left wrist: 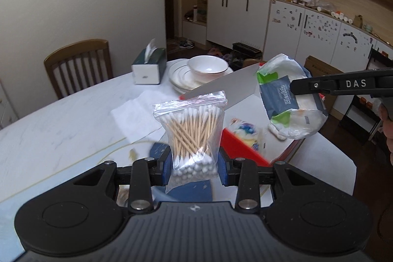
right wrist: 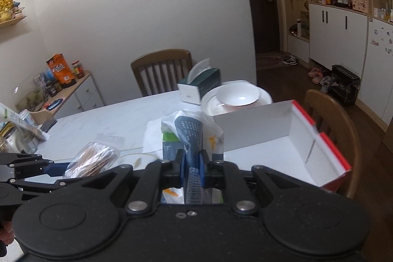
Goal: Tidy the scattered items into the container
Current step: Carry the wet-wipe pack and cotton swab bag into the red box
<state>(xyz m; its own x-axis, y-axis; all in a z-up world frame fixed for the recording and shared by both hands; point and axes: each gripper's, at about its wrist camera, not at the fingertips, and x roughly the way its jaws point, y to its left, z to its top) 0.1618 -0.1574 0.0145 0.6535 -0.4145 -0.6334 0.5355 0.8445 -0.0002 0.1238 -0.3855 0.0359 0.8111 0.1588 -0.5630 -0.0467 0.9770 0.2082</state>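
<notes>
From my left wrist: my left claw (left wrist: 194, 165) pinches the bag of cotton swabs (left wrist: 190, 131) low down, raised above the table (left wrist: 61, 114) beside the red box (left wrist: 242, 144); the slack bag could slip. From my right wrist: my right claw (right wrist: 192, 165) grips the tissue packet (right wrist: 190, 131) short of that box (right wrist: 319, 151); its near wall may snag it. Bowl (right wrist: 238, 95) and tissue box (right wrist: 201, 86) stand beyond.

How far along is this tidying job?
One colourful packet seems to lie in the red-and-white cardboard box already. In hand: the left gripper holds a clear bag of cotton swabs, and the right gripper a white-and-blue plastic pack. Both are not yet in the box.
</notes>
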